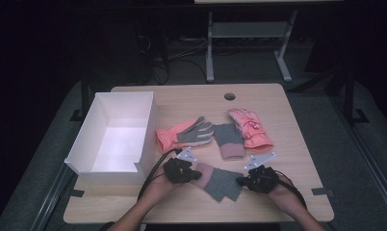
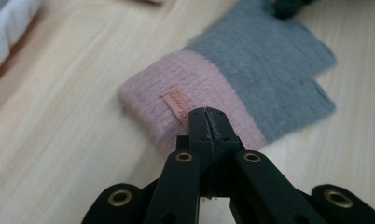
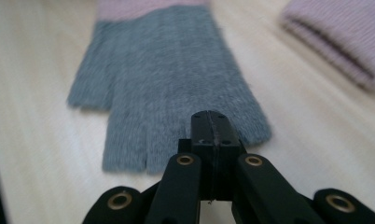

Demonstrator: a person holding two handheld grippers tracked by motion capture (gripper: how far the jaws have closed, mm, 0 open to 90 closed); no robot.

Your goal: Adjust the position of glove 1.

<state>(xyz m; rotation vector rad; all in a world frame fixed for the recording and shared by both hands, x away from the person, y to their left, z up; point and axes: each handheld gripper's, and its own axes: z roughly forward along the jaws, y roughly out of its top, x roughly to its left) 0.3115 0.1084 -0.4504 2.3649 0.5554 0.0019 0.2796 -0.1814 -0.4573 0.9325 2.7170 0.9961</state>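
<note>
Left tongs (image 2: 207,122) and right tongs (image 3: 212,125) pressed shut at opposite ends of the grey-and-pink knit glove (image 1: 218,181), flat on the surface (image 1: 288,125) near its front edge.
Left pair at the pink cuff (image 2: 185,100) beside its small label, right pair at the grey finger ends (image 3: 176,140); cloth between the jaws not discernible. Judged light, limp and non-slip, nothing fragile; best pinched at cuff and fingertips together to stop sagging or folding on the way to the white box (image 1: 115,137).
</note>
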